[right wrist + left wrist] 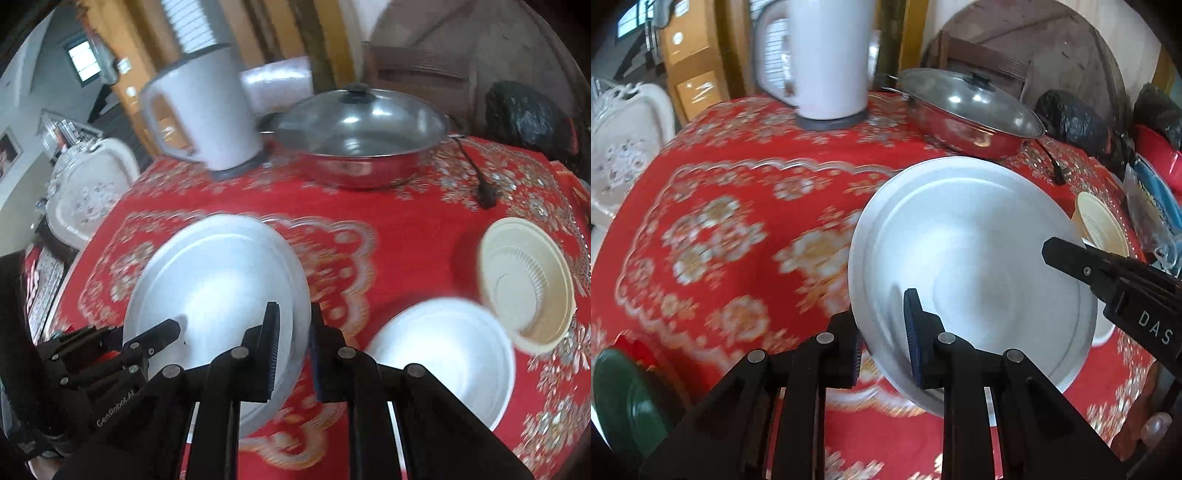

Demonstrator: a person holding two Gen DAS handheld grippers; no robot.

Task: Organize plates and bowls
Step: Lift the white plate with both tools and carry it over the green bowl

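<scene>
A wide silver metal plate point(979, 258) hangs tilted above the red tablecloth, held at two sides of its rim. My left gripper point(882, 350) is shut on its near-left rim, and it shows in the right wrist view at the plate's left side point(162, 334). My right gripper point(293, 350) is shut on the opposite rim of the same plate point(214, 280); in the left wrist view it reaches in from the right point(1067, 254). A white bowl point(443, 350) and a cream ribbed bowl point(528, 280) sit on the cloth to the right.
A white kettle point(207, 118) and a lidded steel pan point(362, 136) stand at the back of the table. A black plug and cord point(487, 195) lie at the back right. A green plate point(624, 398) sits at the near left edge. Blue and red items crowd the far right point(1156, 184).
</scene>
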